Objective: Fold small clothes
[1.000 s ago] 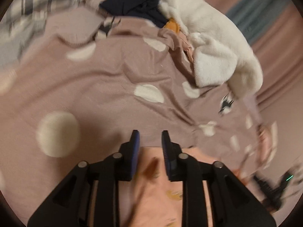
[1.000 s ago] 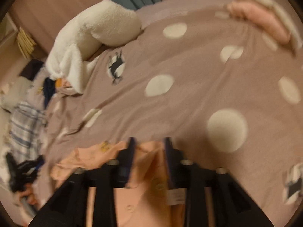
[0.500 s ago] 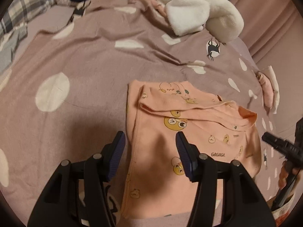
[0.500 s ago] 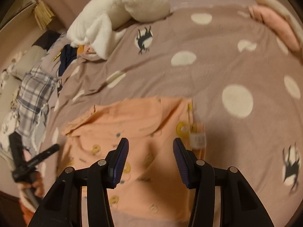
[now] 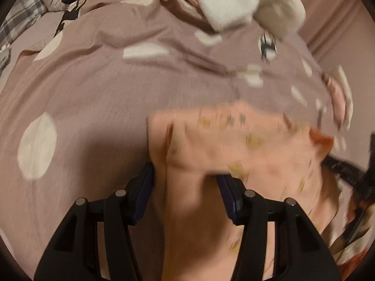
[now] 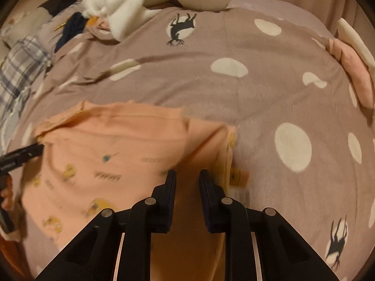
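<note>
Peach shirt half-folded on bed; right tool just narrowed around its near edge, left tool half-wide astride; folds remain.

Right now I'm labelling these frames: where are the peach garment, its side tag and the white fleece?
peach garment [image 6: 112,145], right wrist view, flat middle panel.
side tag [image 6: 239,177], right wrist view, tag face.
white fleece [image 6: 131,7], right wrist view, folded front.

Dim warm light, fisheye-bent edges, dark vignette, heavy motion blur
</note>
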Available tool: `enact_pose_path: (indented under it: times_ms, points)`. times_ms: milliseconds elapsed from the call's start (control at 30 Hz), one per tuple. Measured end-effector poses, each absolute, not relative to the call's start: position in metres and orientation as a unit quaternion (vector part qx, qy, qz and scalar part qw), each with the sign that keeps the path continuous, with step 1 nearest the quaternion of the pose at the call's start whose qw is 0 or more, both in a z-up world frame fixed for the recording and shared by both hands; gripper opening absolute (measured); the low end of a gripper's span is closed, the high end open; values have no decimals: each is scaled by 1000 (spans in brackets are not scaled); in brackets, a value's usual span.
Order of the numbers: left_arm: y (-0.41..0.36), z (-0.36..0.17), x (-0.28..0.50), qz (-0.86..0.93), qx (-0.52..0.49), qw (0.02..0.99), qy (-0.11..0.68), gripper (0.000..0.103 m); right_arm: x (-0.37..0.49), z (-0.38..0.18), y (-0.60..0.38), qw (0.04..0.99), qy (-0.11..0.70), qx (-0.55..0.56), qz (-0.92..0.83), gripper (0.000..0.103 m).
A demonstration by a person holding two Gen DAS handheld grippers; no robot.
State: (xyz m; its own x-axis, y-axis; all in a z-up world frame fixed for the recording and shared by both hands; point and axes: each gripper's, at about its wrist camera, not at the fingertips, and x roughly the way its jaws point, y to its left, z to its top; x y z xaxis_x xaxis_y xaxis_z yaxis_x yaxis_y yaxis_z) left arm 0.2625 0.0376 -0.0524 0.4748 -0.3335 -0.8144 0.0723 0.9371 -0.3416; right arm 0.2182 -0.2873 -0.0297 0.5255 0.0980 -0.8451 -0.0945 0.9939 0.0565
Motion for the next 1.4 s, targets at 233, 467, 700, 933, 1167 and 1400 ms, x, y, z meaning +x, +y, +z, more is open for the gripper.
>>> enact_pose_path:
  times_ms: [233, 467, 700, 933, 1167, 1400]
  points:
    - [55, -32, 284, 11, -167, 902, 398, 52, 238, -24, -331, 895, 398, 201, 19, 23]
    - [17, -21, 251, -31, -8, 933, 358, 54, 224, -27, -307, 906, 412, 99, 19, 23]
    - [-18, -13, 227, -28, 95, 945, 313, 63, 211, -28, -304, 899, 430, 81, 8, 36]
    - [-24, -3, 202, -49, 77, 952, 292, 101, 187, -18, -301, 902, 426, 73, 6, 62]
    - [-34, -5, 178, -67, 89, 952, 287, 103, 168, -17, -308, 898, 431, 89, 0, 71]
    - [-30, -10, 166, -78, 56, 944, 315, 103, 150, -17, -308, 893, 440, 94, 7, 76]
